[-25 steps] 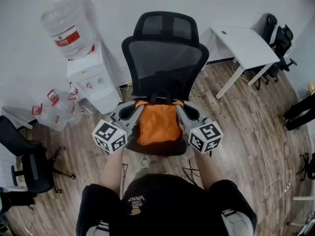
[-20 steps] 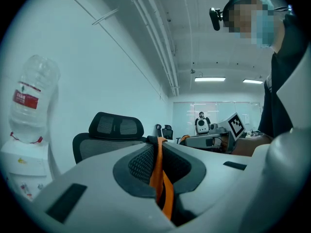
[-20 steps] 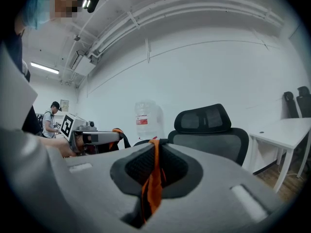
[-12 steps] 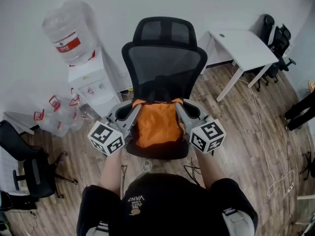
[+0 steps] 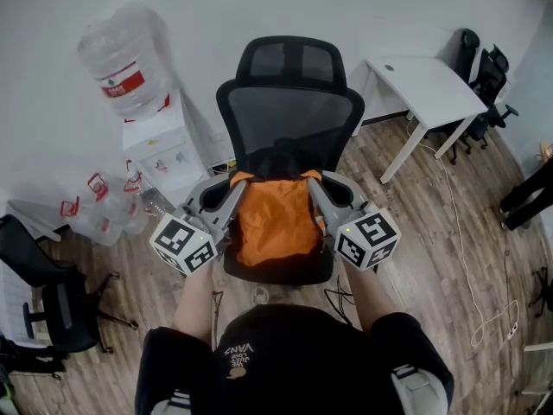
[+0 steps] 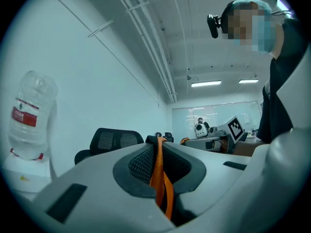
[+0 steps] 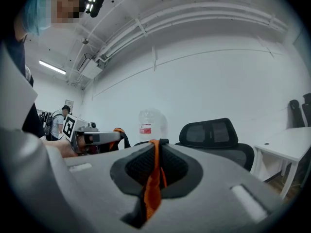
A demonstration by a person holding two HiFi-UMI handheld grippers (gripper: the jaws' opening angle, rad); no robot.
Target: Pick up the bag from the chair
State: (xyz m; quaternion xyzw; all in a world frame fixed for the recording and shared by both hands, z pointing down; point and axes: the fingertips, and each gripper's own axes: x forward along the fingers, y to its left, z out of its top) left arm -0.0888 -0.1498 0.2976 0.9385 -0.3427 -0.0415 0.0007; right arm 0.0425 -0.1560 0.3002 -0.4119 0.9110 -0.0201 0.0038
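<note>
An orange bag [image 5: 275, 219] hangs between my two grippers over the seat of the black mesh office chair [image 5: 292, 115]. My left gripper [image 5: 237, 181] is shut on the bag's upper left corner, and orange fabric with a black edge [image 6: 159, 171] is pinched between its jaws. At the upper right corner my right gripper [image 5: 313, 181] is shut too, with orange fabric [image 7: 153, 178] clamped between its jaws. The bag's top edge is level with the chair back's base. Its lower end hides most of the seat.
A white water dispenser [image 5: 164, 145] with a clear bottle [image 5: 121, 59] stands left of the chair, with empty jugs [image 5: 95, 206] on the floor beside it. A white desk [image 5: 428, 80] is at the right. Another black chair [image 5: 47, 292] sits at the lower left. Cables [image 5: 471, 266] run over the wooden floor.
Both grippers have risen a little with the bag's top corners, and the orange bag is drawn up higher against the chair back.
</note>
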